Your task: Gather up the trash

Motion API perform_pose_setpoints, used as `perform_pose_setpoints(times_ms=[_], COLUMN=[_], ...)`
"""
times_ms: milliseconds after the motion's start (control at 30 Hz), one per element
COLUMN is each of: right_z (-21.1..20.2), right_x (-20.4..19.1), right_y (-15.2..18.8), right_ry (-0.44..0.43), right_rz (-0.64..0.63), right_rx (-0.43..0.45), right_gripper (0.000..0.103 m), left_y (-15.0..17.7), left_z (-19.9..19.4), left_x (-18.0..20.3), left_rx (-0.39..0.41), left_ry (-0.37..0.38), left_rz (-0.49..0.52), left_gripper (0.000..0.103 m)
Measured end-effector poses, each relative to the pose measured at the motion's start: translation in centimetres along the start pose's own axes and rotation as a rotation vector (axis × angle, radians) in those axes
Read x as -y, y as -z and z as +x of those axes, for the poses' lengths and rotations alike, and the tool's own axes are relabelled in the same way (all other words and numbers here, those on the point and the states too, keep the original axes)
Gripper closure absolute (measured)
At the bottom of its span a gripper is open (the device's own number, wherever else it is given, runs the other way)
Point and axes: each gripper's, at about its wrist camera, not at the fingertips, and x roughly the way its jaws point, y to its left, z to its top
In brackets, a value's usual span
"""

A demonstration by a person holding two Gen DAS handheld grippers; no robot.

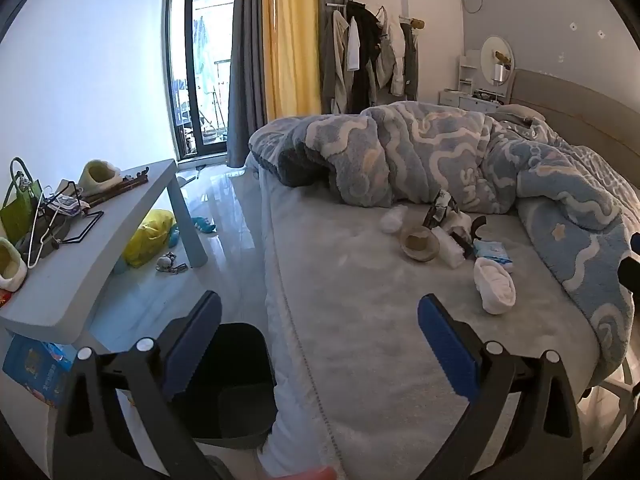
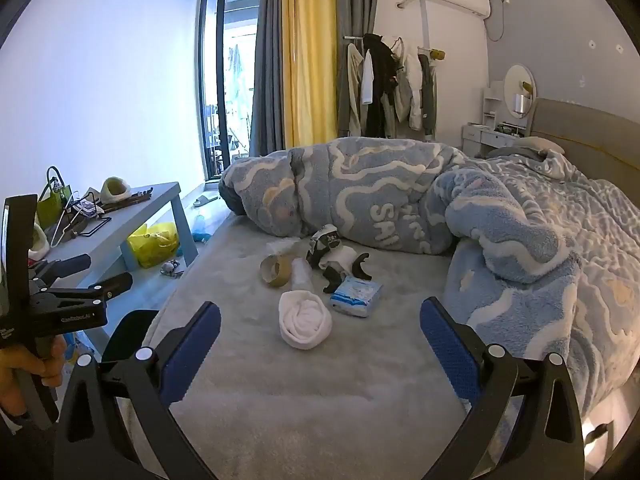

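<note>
My right gripper (image 2: 320, 348) is standing with its blue pads spread to their widest, holding nothing, and is hovering over the grey bed sheet (image 2: 320, 420). Just ahead of it, between the fingertips' lines, a rolled white tissue wad (image 2: 305, 320) is lying on the sheet. Just beyond and to the right of the wad, a blue-and-white tissue packet (image 2: 357, 295) is resting flat; its print is too small to read. Farther ahead, a brown tape roll (image 2: 276, 270) is sitting beside a clear plastic wrapper (image 2: 302, 274), with a crumpled black-and-white wrapper (image 2: 326, 246) and a black clip-shaped piece (image 2: 360, 266) behind them. Beyond these, a blue fleece blanket (image 2: 360, 196) is lying bunched, and the letters "SAN" are showing on it, partly folded under.

My left gripper (image 1: 320, 344) is likewise gaping fully and empty, straddling the bed's edge. Directly below its left finger, a black trash bin (image 1: 236, 380) is standing on the floor against the bed. To the left, a grey table (image 1: 80, 264) is carrying slippers and hangers, with a yellow bag (image 1: 148, 236) beneath it.

In the right wrist view, my left hand (image 2: 24, 364) is gripping the other tool's handle, whose white lettering is too blurred to make out.
</note>
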Motion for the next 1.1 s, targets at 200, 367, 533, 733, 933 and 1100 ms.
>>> perform_pose_setpoints(times_ms=[200, 367, 533, 733, 933, 1100], right_z=[-0.12, -0.01, -0.13, -0.04, 0.01, 0.21], right_x=[0.02, 0.05, 0.08, -0.08, -0.22, -0.21], right_y=[-0.04, -0.07, -0.11, -0.09, -0.1, -0.06], right_ry=[0.004, 0.003, 0.003, 0.004, 0.006, 0.005], right_rz=[0.001, 0.003, 0.002, 0.002, 0.001, 0.001], right_rx=[0.001, 0.001, 0.004, 0.004, 0.005, 0.004], right_gripper=[0.002, 0.002, 0.002, 0.002, 0.002, 0.002], left_y=[0.07, 0.1, 0.06, -0.06, -0.06, -0.11], left_z=[-0.45, -0.44, -0.53, -0.64, -0.61, -0.67], left_x=[-0.22, -0.09, 0.0, -0.13, -0.21, -0.26], left_rx=[0.004, 0.008, 0.012, 0.011, 0.014, 0.015], left_ry=[0.003, 0.003, 0.001, 0.002, 0.004, 0.005], left_rz=[0.003, 0.005, 0.008, 0.005, 0.007, 0.004], left_gripper=[0.003, 0.003, 0.003, 0.003, 0.003, 0.003])
